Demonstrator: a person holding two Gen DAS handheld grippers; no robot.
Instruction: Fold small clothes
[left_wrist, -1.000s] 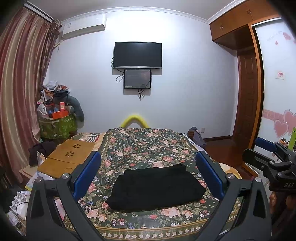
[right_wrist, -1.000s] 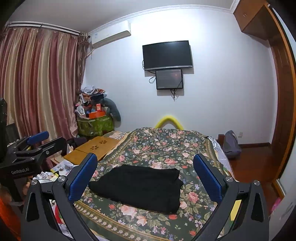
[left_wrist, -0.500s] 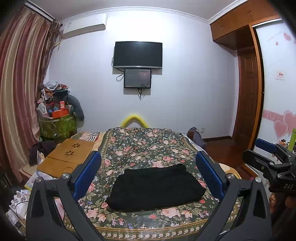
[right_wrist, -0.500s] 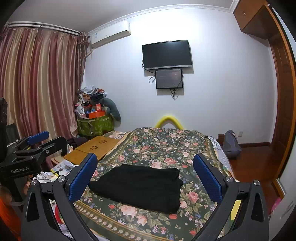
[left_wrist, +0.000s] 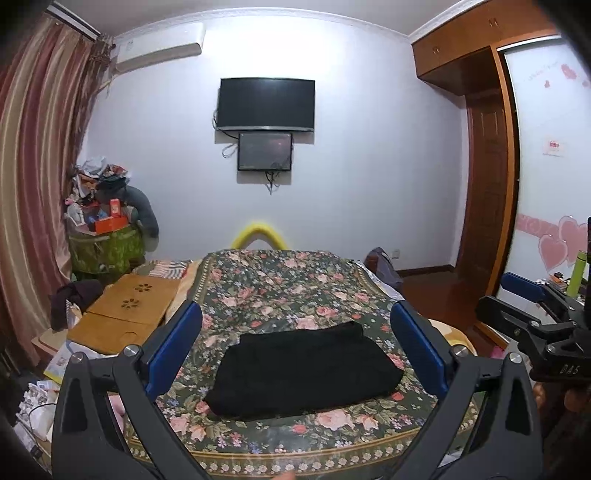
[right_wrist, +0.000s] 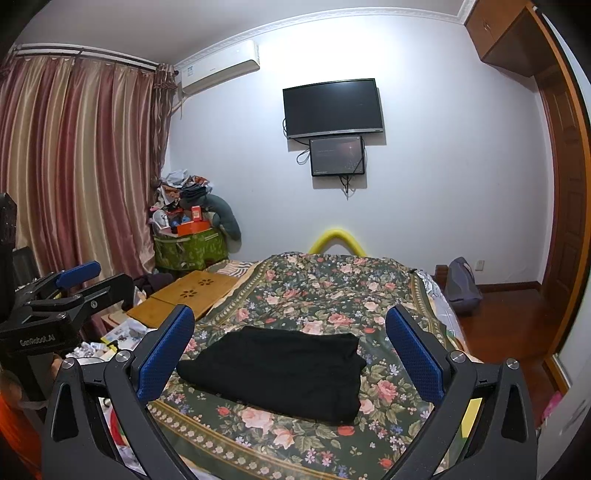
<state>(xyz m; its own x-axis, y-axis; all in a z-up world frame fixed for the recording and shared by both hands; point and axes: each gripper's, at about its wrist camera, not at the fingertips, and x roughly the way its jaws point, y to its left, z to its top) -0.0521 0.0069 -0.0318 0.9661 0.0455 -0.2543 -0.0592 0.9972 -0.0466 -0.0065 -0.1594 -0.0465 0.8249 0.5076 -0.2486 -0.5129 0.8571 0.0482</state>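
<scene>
The bed (left_wrist: 295, 288) fills the middle of both views, covered by a dark floral bedspread (right_wrist: 332, 295). At its left side lies a wooden lap desk (left_wrist: 125, 314) with flower-shaped cutouts, and a dark bag (right_wrist: 461, 286) sits on the floor by its right side. In the far-left corner stands a green storage bin (left_wrist: 107, 251), heaped above its rim: an orange box (left_wrist: 110, 223), a smaller red box, crumpled papers and loose clothing are visible, with a grey plush shape leaning against it; other contents cannot be told apart. 2 screens hang on the far wall, a large TV (left_wrist: 266, 105) above a smaller monitor (left_wrist: 265, 151).

The black garment (left_wrist: 306, 369) lies folded into a compact rectangle on the bedspread near the front edge of the bed, touching neither tool.

The left gripper (left_wrist: 295, 350) is held above the front edge with its 2 blue pads spread wide, holding nothing. The right gripper (right_wrist: 290, 354) is likewise spread wide and holding nothing, the garment visible between its fingers but well below them.
</scene>
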